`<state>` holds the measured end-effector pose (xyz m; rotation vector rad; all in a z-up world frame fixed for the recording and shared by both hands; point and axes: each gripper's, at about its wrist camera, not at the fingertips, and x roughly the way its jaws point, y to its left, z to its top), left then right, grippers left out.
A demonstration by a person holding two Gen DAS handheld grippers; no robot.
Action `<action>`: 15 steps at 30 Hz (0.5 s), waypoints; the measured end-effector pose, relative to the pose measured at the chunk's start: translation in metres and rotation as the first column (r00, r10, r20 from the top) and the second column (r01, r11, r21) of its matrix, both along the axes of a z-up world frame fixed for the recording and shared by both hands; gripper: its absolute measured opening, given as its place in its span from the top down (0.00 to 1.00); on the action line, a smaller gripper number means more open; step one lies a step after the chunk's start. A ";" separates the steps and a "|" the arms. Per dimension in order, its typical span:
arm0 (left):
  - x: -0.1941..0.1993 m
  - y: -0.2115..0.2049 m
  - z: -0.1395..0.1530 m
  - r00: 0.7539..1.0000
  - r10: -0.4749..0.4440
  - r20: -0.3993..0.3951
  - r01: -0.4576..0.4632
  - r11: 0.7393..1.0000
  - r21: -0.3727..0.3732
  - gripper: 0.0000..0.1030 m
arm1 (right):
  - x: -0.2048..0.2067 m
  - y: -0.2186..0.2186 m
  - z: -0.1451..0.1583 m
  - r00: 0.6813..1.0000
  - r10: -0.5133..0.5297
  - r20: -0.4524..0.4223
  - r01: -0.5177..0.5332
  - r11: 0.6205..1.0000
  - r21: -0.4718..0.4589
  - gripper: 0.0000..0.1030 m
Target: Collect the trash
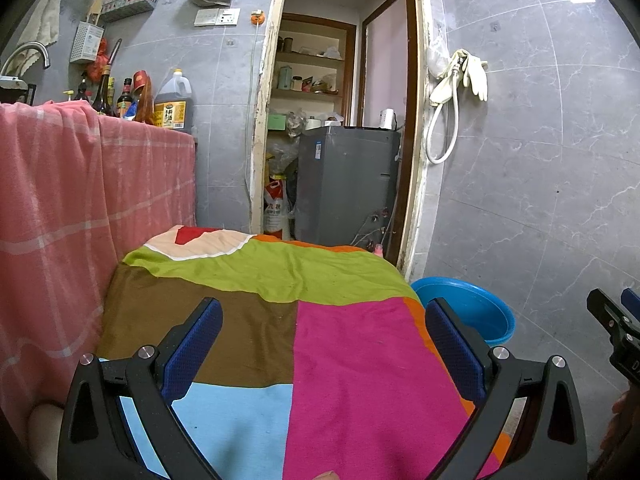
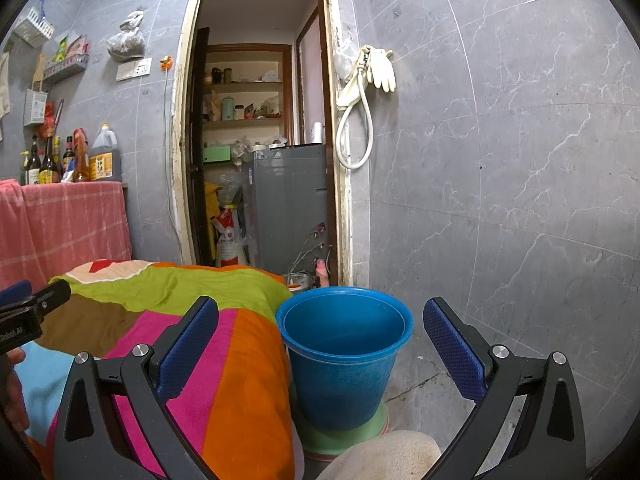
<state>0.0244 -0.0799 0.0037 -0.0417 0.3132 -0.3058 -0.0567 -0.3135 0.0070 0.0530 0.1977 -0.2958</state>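
A blue plastic bucket (image 2: 344, 356) stands on the floor to the right of a low table covered by a multicoloured patchwork cloth (image 1: 280, 320). Its rim also shows in the left wrist view (image 1: 472, 304). My left gripper (image 1: 324, 312) is open and empty above the cloth. My right gripper (image 2: 320, 312) is open and empty, facing the bucket's mouth; the bucket looks empty inside. No loose trash shows on the cloth. The right gripper's tip shows at the right edge of the left wrist view (image 1: 612, 320).
A pink checked cloth (image 1: 80, 208) hangs over the counter at left, with bottles (image 1: 172, 100) on top. A doorway ahead shows a grey appliance (image 1: 348, 184) and shelves. Grey tiled wall (image 2: 500, 200) at right with hanging gloves and hose. The bucket stands on green and pink basins (image 2: 340, 440).
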 end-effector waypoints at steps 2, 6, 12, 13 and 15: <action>0.000 0.000 -0.001 1.000 0.002 0.000 -0.002 1.000 -0.001 0.03 | 0.000 0.000 0.000 1.000 0.000 0.000 0.000 1.000 0.000 0.00; 0.000 0.001 -0.001 1.000 0.002 0.001 -0.002 1.000 0.000 0.04 | 0.000 -0.001 -0.001 1.000 -0.001 0.000 0.001 1.000 0.001 0.00; 0.001 0.002 -0.001 1.000 0.001 0.001 -0.001 1.000 -0.001 0.03 | 0.000 -0.002 -0.001 1.000 0.001 -0.002 -0.001 1.000 0.002 0.00; 0.001 0.002 -0.001 1.000 0.001 0.001 -0.001 1.000 0.000 0.03 | 0.000 -0.002 -0.001 1.000 0.000 -0.002 0.000 1.000 0.002 0.00; 0.001 0.002 -0.001 1.000 0.001 0.001 -0.001 1.000 -0.001 0.03 | 0.000 -0.002 0.000 1.000 0.001 -0.001 -0.001 1.000 0.002 0.00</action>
